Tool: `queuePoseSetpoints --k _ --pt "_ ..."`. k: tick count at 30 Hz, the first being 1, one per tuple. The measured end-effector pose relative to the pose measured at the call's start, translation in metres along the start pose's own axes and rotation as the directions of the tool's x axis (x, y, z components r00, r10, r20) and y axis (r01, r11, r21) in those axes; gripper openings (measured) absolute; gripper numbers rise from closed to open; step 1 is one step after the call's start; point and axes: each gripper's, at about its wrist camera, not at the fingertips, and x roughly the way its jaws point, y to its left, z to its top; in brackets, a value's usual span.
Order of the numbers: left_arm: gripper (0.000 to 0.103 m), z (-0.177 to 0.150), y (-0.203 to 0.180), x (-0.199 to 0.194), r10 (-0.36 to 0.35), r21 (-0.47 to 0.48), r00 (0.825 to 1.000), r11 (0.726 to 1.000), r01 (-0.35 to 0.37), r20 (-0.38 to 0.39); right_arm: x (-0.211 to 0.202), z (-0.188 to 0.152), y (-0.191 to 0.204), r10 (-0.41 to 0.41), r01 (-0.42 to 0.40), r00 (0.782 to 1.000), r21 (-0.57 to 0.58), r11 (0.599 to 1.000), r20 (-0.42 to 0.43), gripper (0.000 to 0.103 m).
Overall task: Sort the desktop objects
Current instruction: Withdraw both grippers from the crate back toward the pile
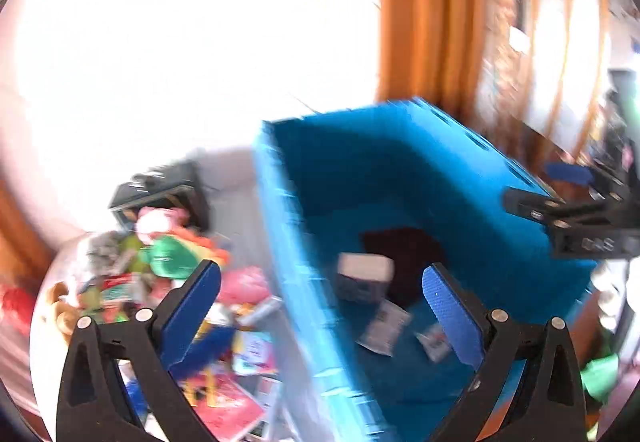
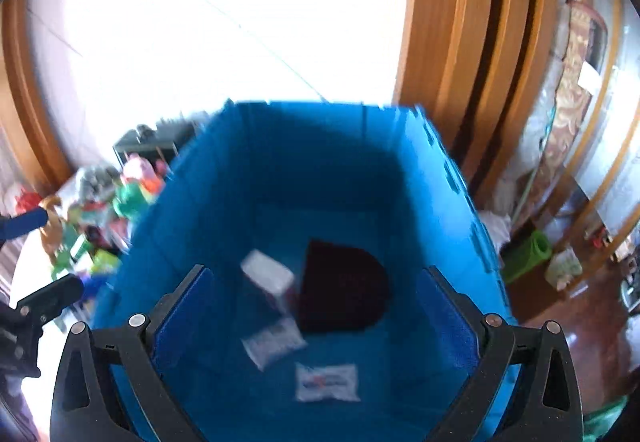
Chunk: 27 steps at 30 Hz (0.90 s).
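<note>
A blue plastic crate [image 1: 400,178] [image 2: 320,170] stands beside a heap of colourful toys and packets [image 1: 168,282] [image 2: 100,226] on a white table. In the crate lie a white box [image 2: 268,278], a dark cap-like item [image 2: 344,286] and two white sachets [image 2: 326,382]. My left gripper [image 1: 322,306] is open and empty over the crate's left rim. My right gripper [image 2: 320,306] is open and empty above the crate's inside. The right gripper also shows at the right edge of the left wrist view [image 1: 568,218].
A black box [image 1: 160,194] stands behind the toy heap. Orange-brown wooden door frames [image 2: 472,42] rise at the right. A green roll [image 2: 528,254] and clutter lie on the floor to the right. Both views are motion-blurred.
</note>
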Motion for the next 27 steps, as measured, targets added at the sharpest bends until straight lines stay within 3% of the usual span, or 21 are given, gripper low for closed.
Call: queuePoseSetpoints --k 3,6,9,12,15,20,23,27 --pt "0.103 -0.012 0.030 -0.017 0.121 -0.035 0.988 0.992 -0.118 0.091 -0.019 -0.004 0.030 -0.007 0.005 0.994 0.012 1.000 0.105 0.103" --pt "0.103 -0.027 0.069 -0.034 0.129 -0.102 0.980 0.988 -0.115 0.149 -0.038 -0.010 0.067 -0.022 0.020 0.974 0.008 1.000 0.226 0.103" --pt "0.103 -0.046 0.113 -0.053 0.148 -0.166 0.967 0.979 -0.115 0.207 -0.063 -0.021 0.112 -0.045 0.047 0.920 0.005 0.999 0.390 0.103" --pt "0.103 -0.073 0.161 -0.074 0.254 -0.218 0.931 0.955 -0.199 0.262 -0.077 -0.034 0.159 -0.028 0.035 0.861 -0.005 0.999 0.509 0.103" --pt "0.103 -0.105 0.215 -0.084 0.324 -0.284 0.910 0.926 -0.248 0.260 -0.074 -0.040 0.209 0.093 -0.064 0.842 -0.073 0.995 0.531 0.103" --pt "0.103 -0.166 0.318 -0.077 0.378 -0.411 0.919 0.860 -0.303 0.114 -0.040 -0.045 0.289 0.257 -0.201 0.860 -0.171 0.965 0.441 0.103" --pt "0.103 -0.206 0.369 -0.065 0.443 -0.428 0.896 0.805 -0.412 -0.029 -0.006 -0.054 0.327 0.297 -0.251 0.894 -0.174 0.952 0.336 0.103" --pt "0.103 -0.272 0.436 -0.055 0.464 -0.480 0.868 0.729 -0.488 -0.178 0.051 -0.075 0.347 0.277 -0.261 0.947 -0.113 0.959 0.163 0.103"
